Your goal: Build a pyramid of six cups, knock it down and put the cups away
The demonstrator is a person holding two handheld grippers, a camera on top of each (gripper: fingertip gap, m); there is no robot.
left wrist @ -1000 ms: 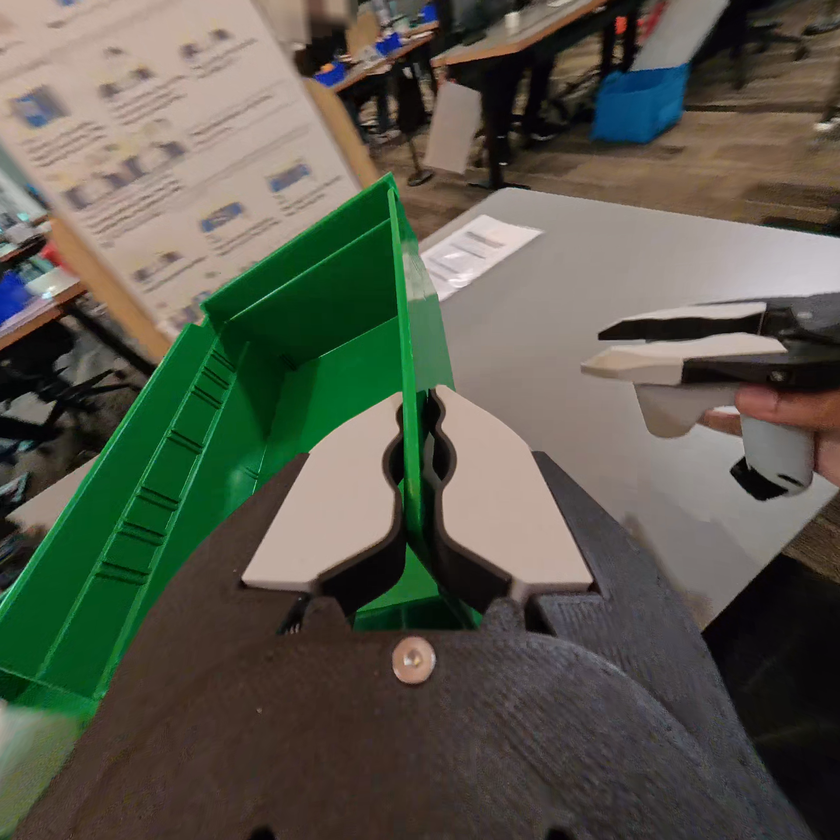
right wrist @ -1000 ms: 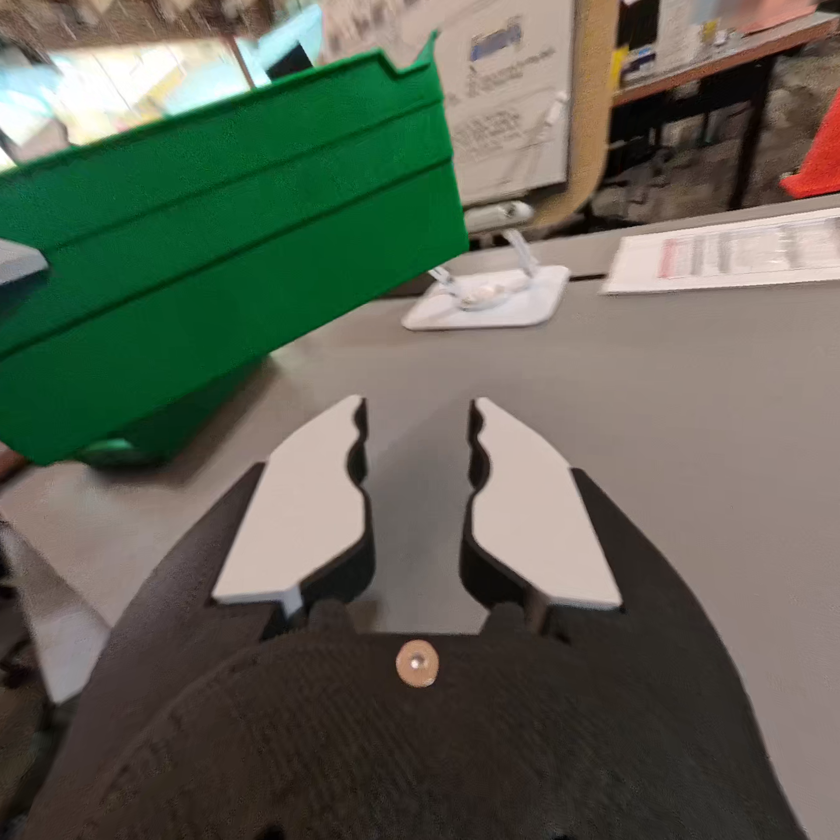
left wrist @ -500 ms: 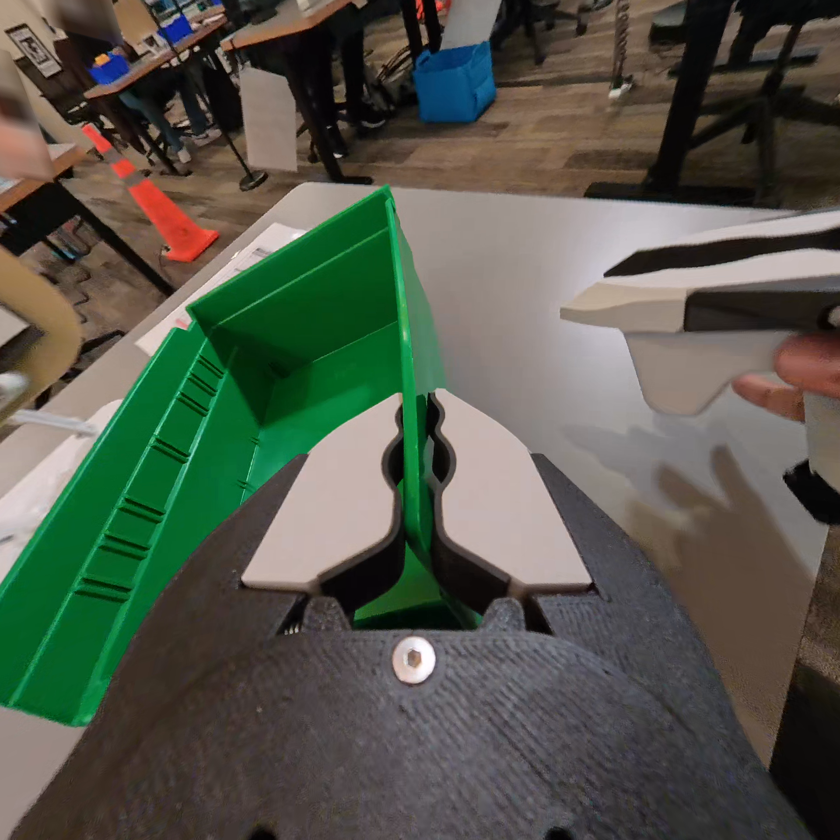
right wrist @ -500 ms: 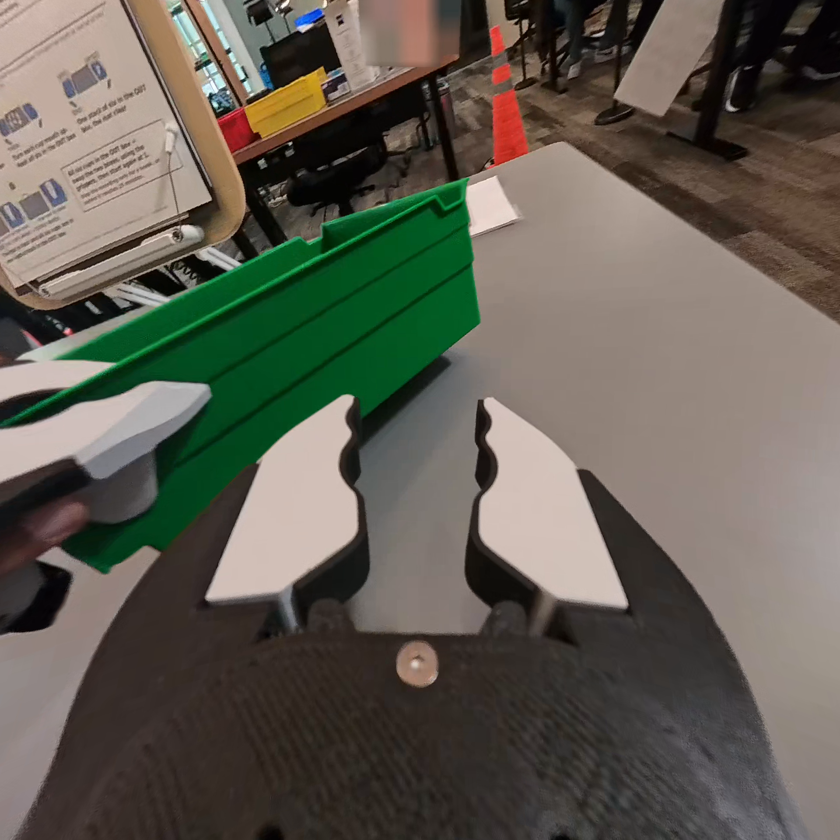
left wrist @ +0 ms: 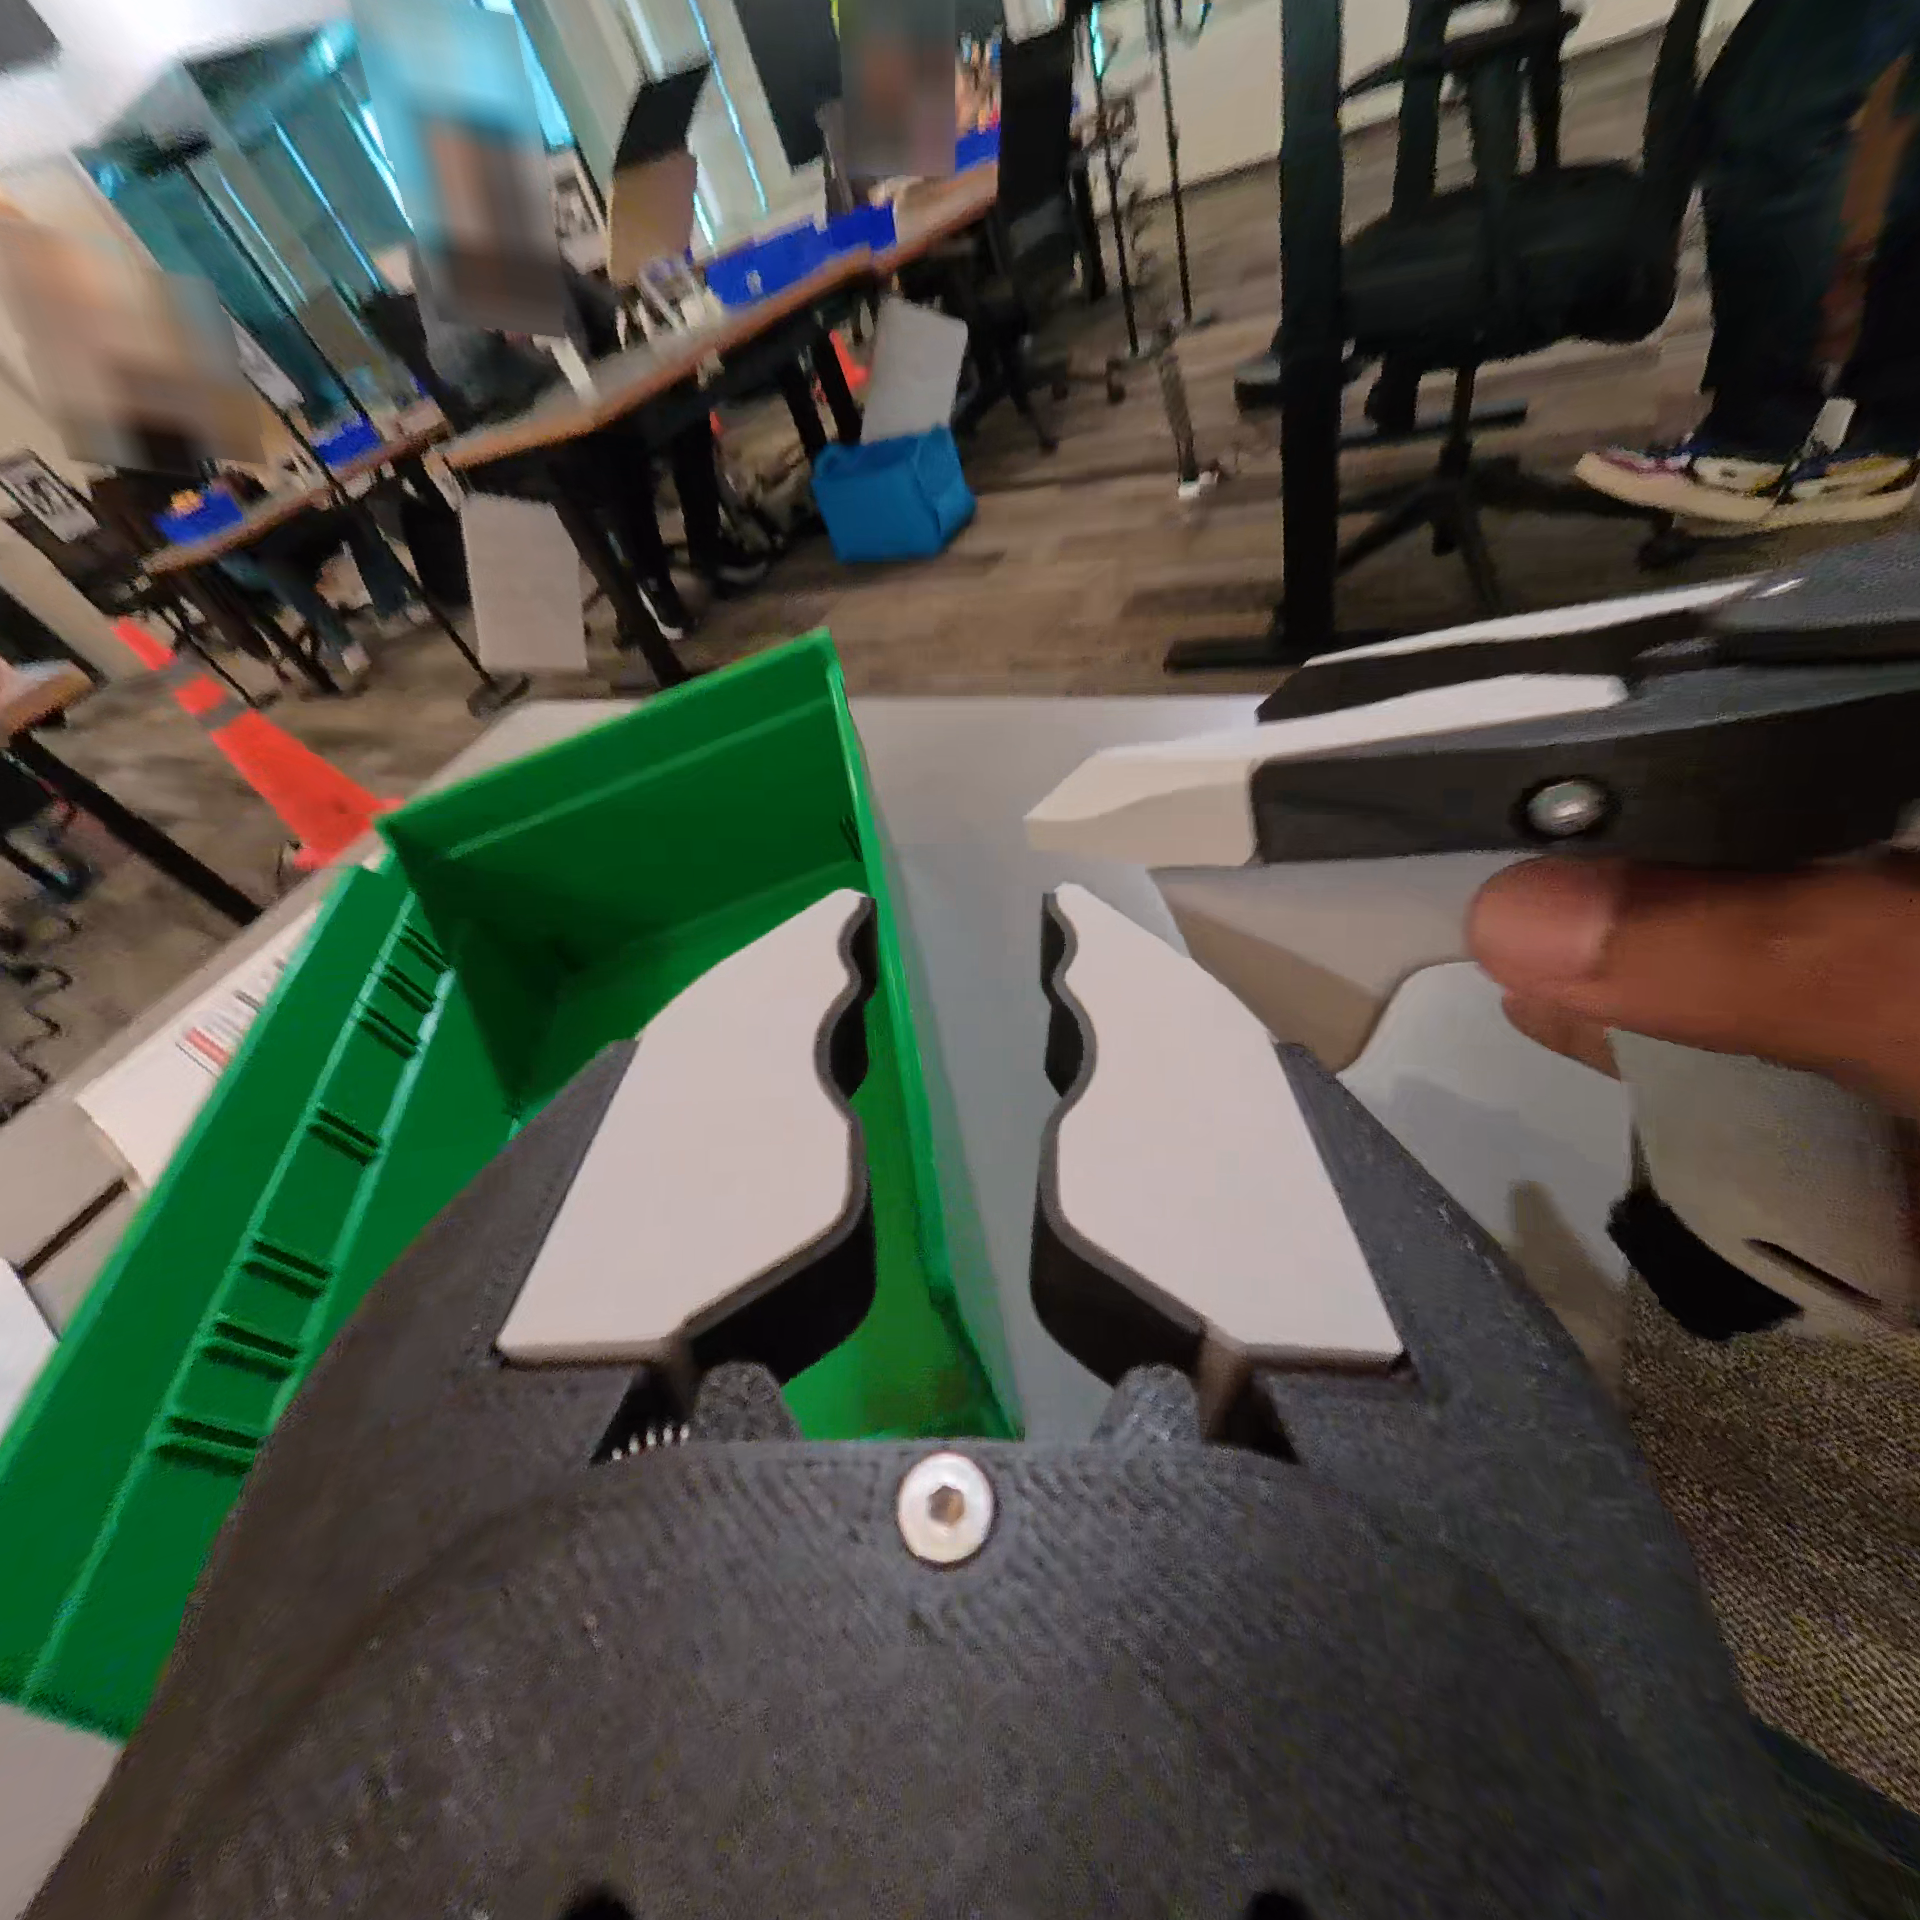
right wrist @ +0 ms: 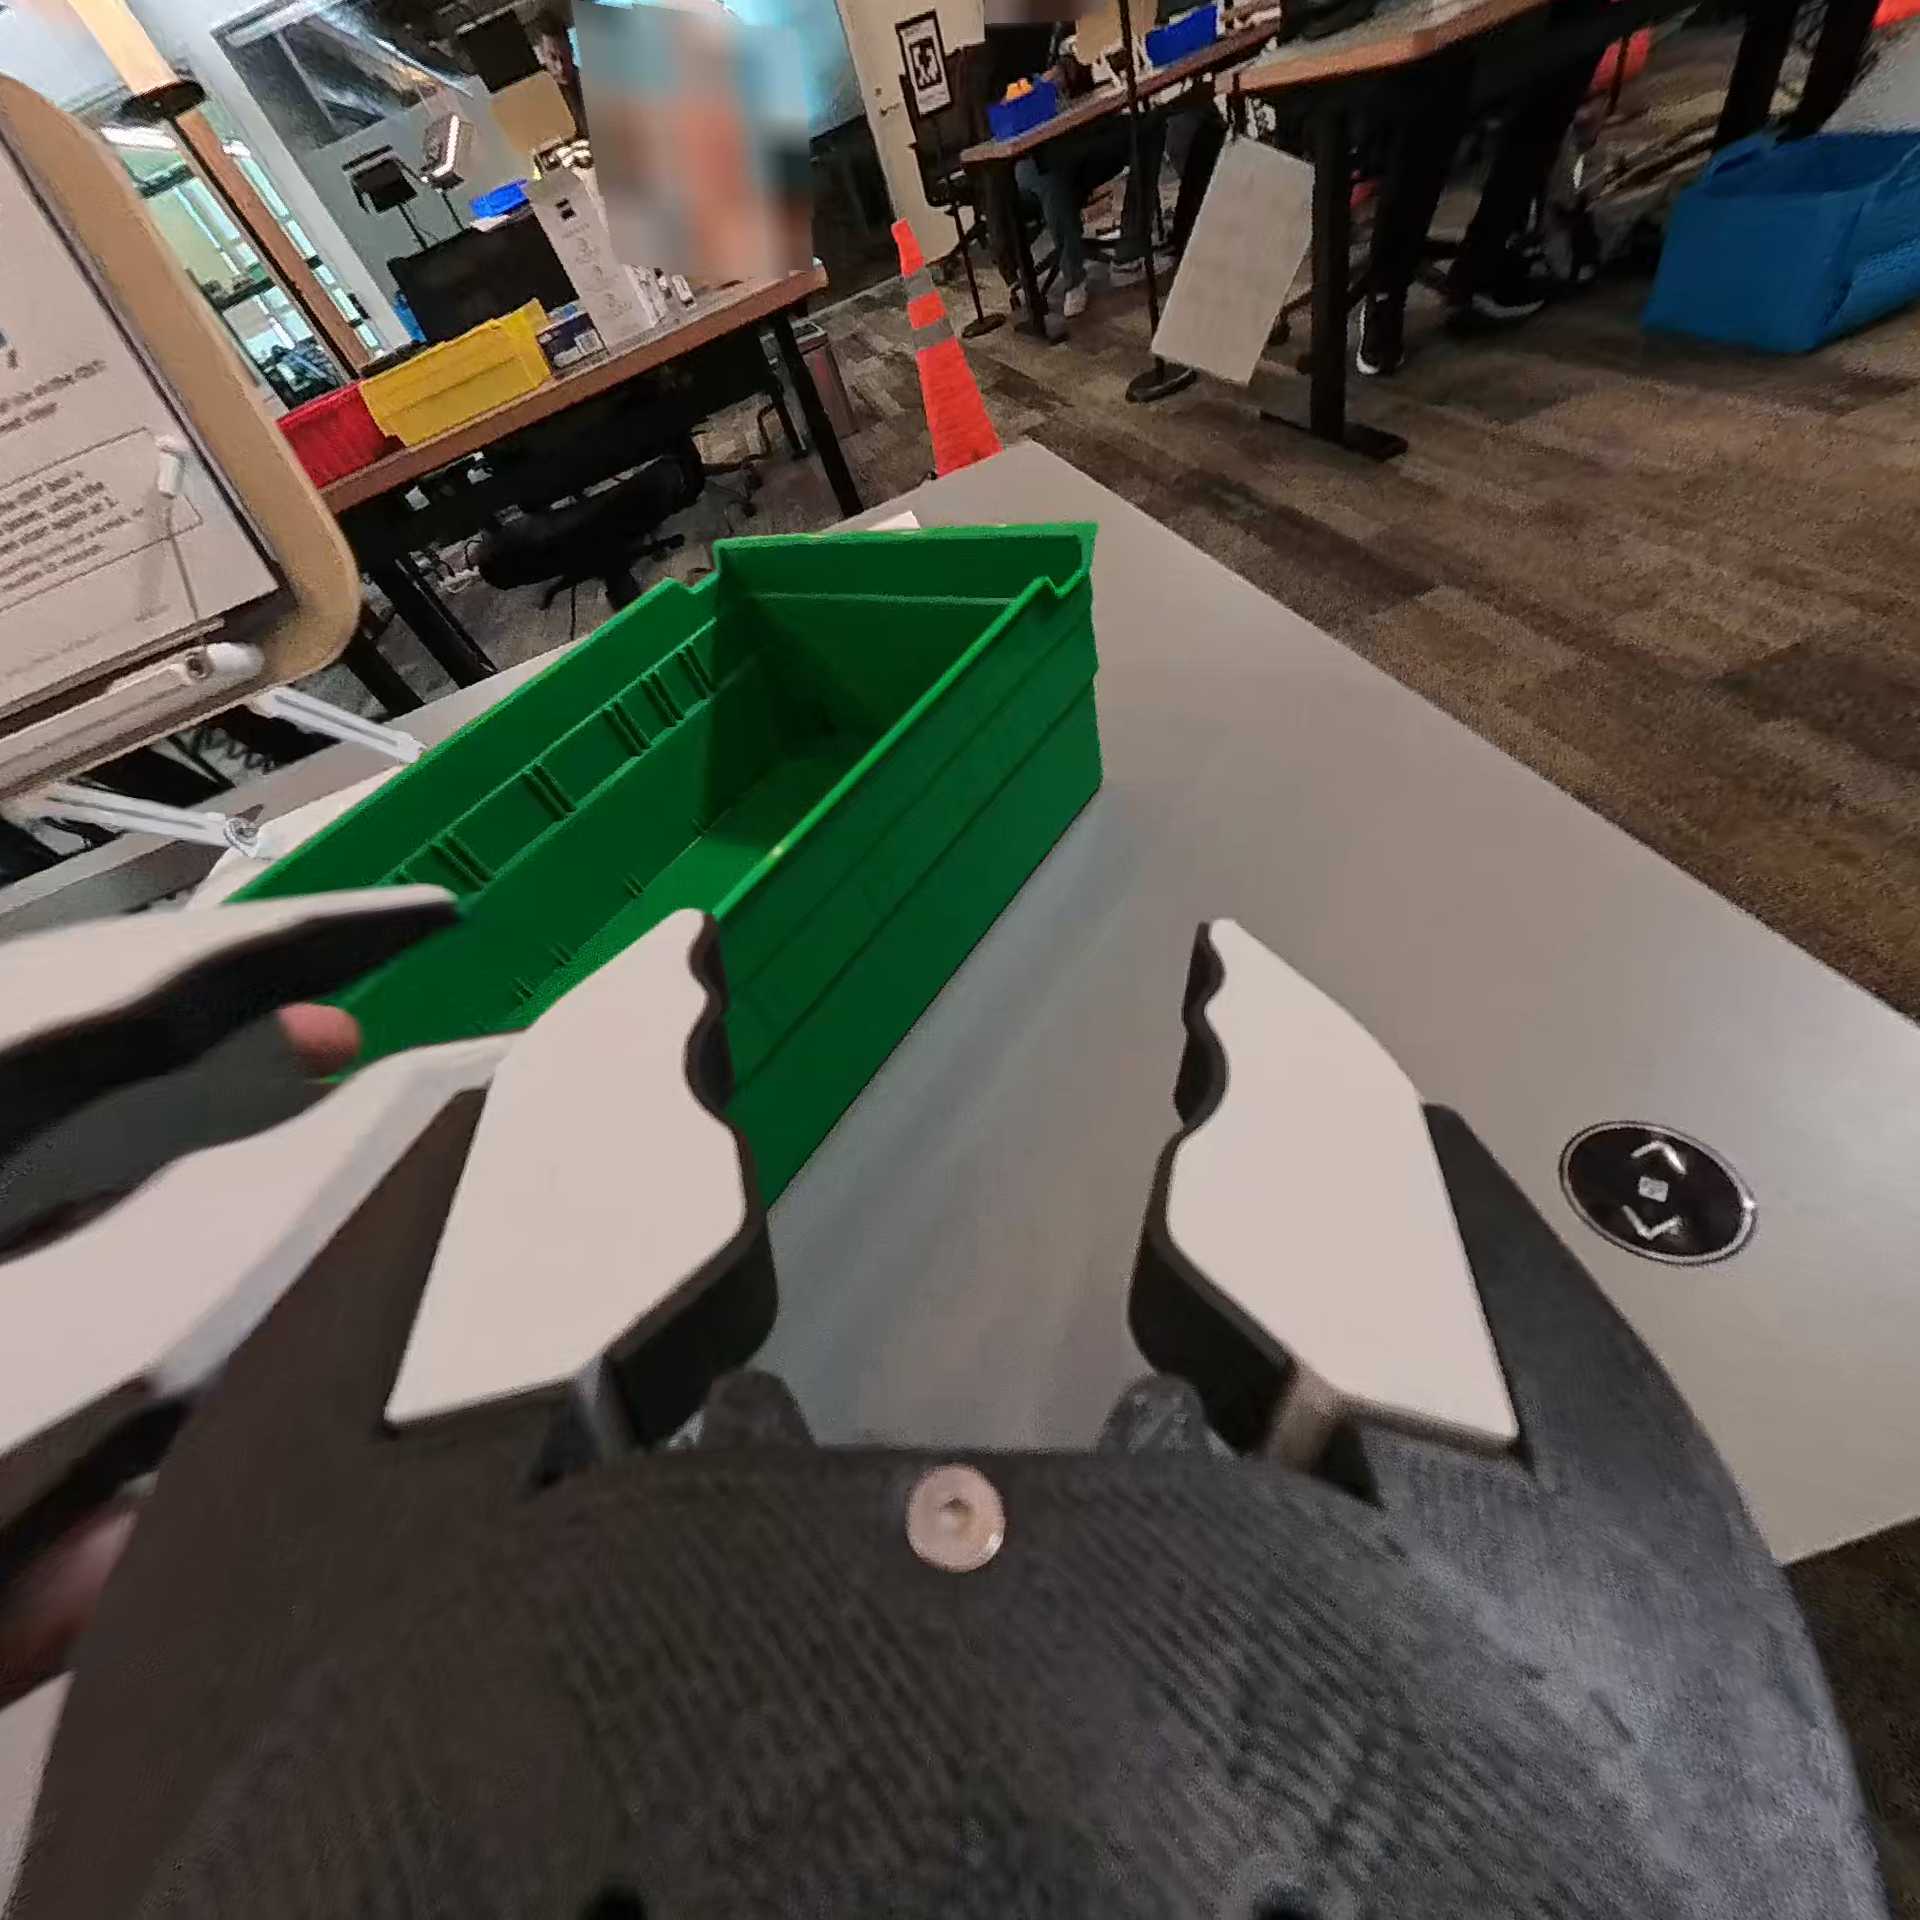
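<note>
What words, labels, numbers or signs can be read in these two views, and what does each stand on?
Printed sheet on the clipboard: it bears text, which I won't transcribe.
Paper sheet beside the green bin: print too blurred to read.
Black round disc in the table: white arrow-like marks only, no words.
Green bin: no writing visible.

The green bin (right wrist: 831, 727) lies on the grey table (right wrist: 1403, 831), its inside bare, so a gripper can pass down between its walls. The left gripper (left wrist: 956, 997) straddles the bin's near long wall (left wrist: 914, 1091) with its jaws apart, one finger inside, one outside. The right gripper (right wrist: 951, 1039), jaws apart, hangs just beside that wall over bare tabletop. The two grippers crowd each other closely. A round black inset (right wrist: 1657, 1193) sits in the table to the right.
</note>
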